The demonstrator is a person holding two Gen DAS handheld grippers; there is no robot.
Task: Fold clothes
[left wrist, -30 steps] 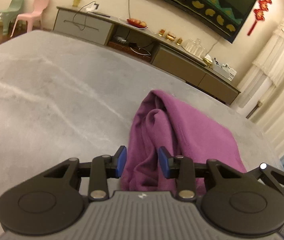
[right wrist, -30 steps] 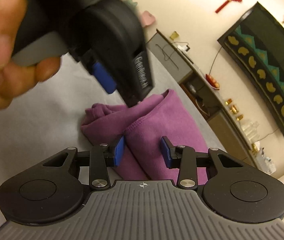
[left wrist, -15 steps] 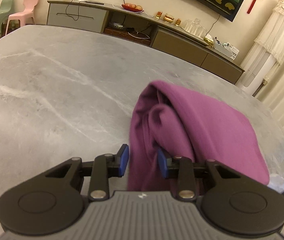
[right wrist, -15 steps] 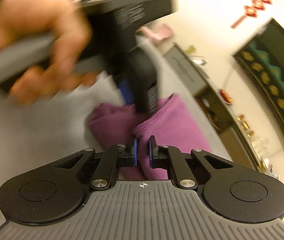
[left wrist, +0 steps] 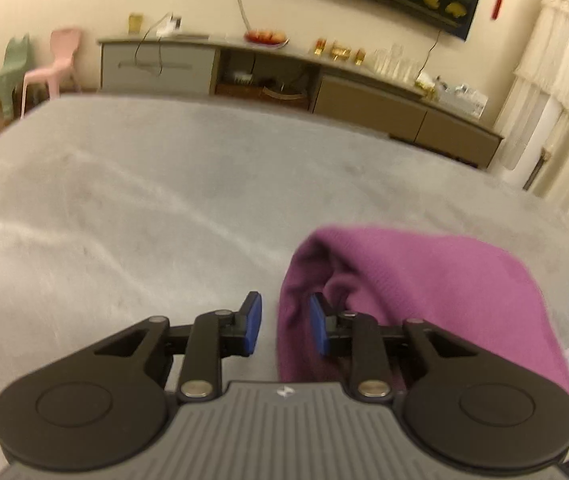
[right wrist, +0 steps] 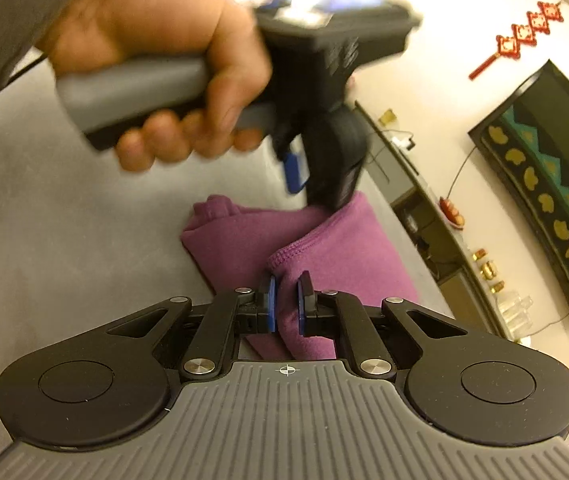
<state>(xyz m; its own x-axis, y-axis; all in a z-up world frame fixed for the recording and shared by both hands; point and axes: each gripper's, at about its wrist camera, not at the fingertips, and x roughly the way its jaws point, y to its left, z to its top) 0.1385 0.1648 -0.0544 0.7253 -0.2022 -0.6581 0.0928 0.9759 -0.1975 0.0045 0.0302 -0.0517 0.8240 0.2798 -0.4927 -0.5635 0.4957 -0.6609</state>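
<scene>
A purple garment [left wrist: 424, 280] lies bunched on the grey marble table [left wrist: 124, 220]. In the left wrist view my left gripper [left wrist: 285, 320] straddles the garment's left fold and its jaws are closing. The right pad touches the cloth, while the left pad stands a little clear of it. In the right wrist view my right gripper [right wrist: 287, 304] is shut on the stitched hem of the garment [right wrist: 324, 248]. Beyond it, a hand [right wrist: 156, 52] holds the left gripper [right wrist: 312, 188] tilted down over the garment's far end.
A long low sideboard [left wrist: 364, 92] with small ornaments runs along the far wall. A green and a pink chair [left wrist: 56, 64] stand at the back left, and white curtains [left wrist: 544, 80] hang at the right. Bare table stretches left of the garment.
My right gripper's jaws went from wide apart to closed on the hem. The left gripper's jaws narrowed around the fold, and the hand holding it rose and tilted in the right wrist view.
</scene>
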